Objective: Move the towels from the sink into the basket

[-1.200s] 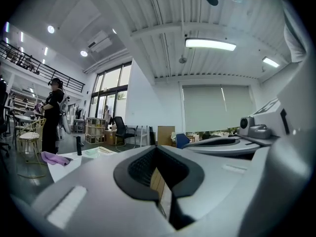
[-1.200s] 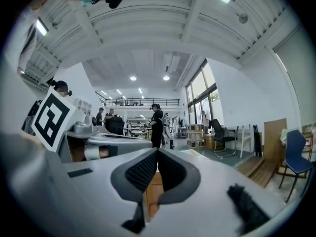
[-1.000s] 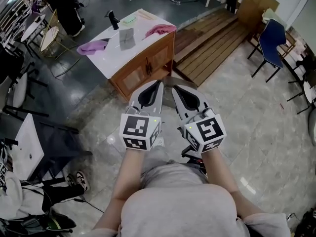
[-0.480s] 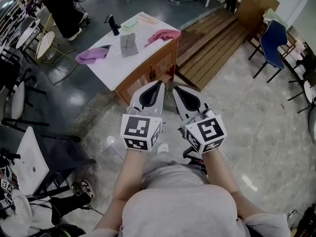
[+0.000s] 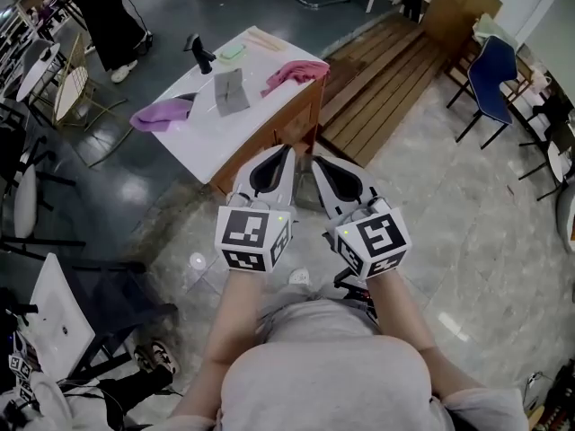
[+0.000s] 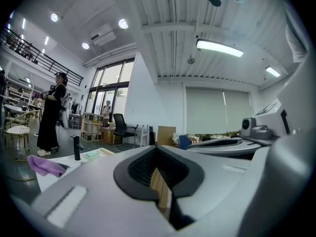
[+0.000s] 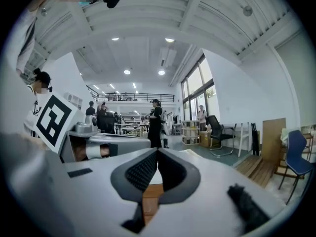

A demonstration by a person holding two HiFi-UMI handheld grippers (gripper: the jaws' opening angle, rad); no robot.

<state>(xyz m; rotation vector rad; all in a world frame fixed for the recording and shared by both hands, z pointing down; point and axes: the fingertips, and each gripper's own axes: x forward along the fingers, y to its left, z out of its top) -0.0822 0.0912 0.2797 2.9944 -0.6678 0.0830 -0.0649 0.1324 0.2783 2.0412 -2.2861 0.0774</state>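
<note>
A white-topped wooden counter (image 5: 208, 129) stands ahead of me on the floor. On it lie a purple towel (image 5: 162, 115) at the left, a grey towel (image 5: 231, 91) in the middle and a pink towel (image 5: 292, 72) draped over the right corner. A black faucet (image 5: 199, 54) rises at the far side. My left gripper (image 5: 287, 149) and right gripper (image 5: 314, 160) are side by side at waist height, short of the counter, both shut and empty. The left gripper view shows the purple towel (image 6: 45, 165) and the faucet (image 6: 76, 148) past its closed jaws.
Wooden planks (image 5: 395, 70) lie on the floor right of the counter, with a blue chair (image 5: 490, 70) beyond. A person in black (image 5: 112, 16) stands at the far left among chairs. A white table (image 5: 54, 303) is at the lower left.
I have walked forward with both grippers toward the counter. The white table at the lower left has slid back, and the jaws stay as they were.
</note>
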